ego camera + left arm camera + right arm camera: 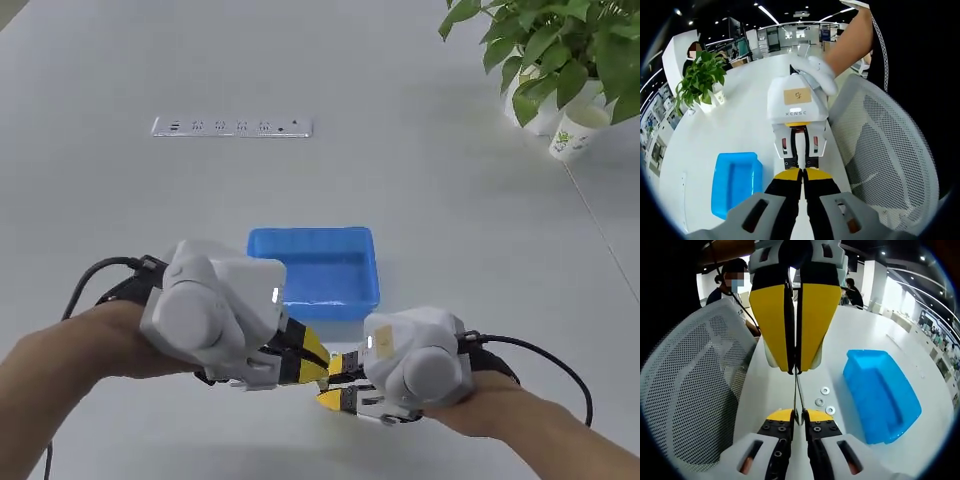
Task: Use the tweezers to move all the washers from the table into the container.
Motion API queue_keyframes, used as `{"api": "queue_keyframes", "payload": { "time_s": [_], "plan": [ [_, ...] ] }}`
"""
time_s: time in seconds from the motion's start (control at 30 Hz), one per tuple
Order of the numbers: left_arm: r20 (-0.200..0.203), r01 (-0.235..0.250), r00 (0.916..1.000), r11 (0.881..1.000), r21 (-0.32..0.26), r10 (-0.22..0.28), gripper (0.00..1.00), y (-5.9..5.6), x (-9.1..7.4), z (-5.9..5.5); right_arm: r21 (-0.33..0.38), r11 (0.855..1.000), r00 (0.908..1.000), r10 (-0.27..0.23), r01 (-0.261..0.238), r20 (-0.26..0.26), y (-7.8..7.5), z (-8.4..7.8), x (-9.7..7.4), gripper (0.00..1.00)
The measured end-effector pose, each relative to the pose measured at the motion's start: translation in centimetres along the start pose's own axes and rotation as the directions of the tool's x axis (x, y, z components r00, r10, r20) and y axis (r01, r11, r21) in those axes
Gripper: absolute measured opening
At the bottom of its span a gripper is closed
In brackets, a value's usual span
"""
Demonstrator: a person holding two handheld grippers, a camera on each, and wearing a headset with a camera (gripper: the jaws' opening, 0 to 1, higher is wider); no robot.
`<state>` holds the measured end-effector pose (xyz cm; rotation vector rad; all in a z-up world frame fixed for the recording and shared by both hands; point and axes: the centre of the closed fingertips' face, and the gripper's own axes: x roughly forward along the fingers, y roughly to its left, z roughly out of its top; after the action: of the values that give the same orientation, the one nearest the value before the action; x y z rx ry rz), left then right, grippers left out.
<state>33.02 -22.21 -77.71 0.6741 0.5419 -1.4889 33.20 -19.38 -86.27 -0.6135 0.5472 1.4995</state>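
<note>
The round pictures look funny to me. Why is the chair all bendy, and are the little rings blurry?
Right gripper view: the fisheye lens bows the mesh chair and blue container; the washers and thin tweezers look sharp. Left gripper view: same bowing, with ceiling lights glaring. Head view: straight lines, soft even light, no glare.

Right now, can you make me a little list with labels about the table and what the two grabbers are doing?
left gripper: shut on the tweezers, facing the right gripper tip to tip
right gripper: shut on the tweezers too
tweezers: thin metal strip running between both grippers, above the table
washers: three, lying flat on the table beside the container
container: blue tray, no washers seen inside
table: white
other things: power strip, potted plant, paper cup, all at the far side
</note>
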Motion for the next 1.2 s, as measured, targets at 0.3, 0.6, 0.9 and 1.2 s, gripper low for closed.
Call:
{"api": "queue_keyframes", "payload": {
  "time_s": [0.3, 0.6, 0.9, 1.2],
  "plan": [
    [-0.017, 0.018, 0.9997, 1.000, 0.008, -0.017, 0.07, -0.2, 0.7, -0.9, -0.001, 1.000, 1.0000, -0.001, 0.001, 0.001, 0.1, 0.0, 0.0, 0.10],
    [0.000, 0.014, 0.9999, 1.000, -0.002, -0.014, 0.06, -0.1, 0.8, -0.9, -0.003, 1.000, 1.0000, 0.002, -0.002, 0.000, 0.1, -0.1, -0.2, 0.11],
    [0.000, 0.010, 1.0000, 1.000, 0.001, -0.010, 0.05, 0.0, 0.5, -0.7, -0.002, 1.000, 0.9999, -0.007, 0.007, 0.011, -0.1, 0.3, -0.3, 0.12],
    [0.003, -0.004, 1.0000, 1.000, 0.023, 0.004, 0.05, 0.5, 0.4, -0.5, -0.004, 1.000, 0.9995, -0.028, 0.028, 0.012, -0.9, 0.4, -0.7, 0.12]
  ]
}}
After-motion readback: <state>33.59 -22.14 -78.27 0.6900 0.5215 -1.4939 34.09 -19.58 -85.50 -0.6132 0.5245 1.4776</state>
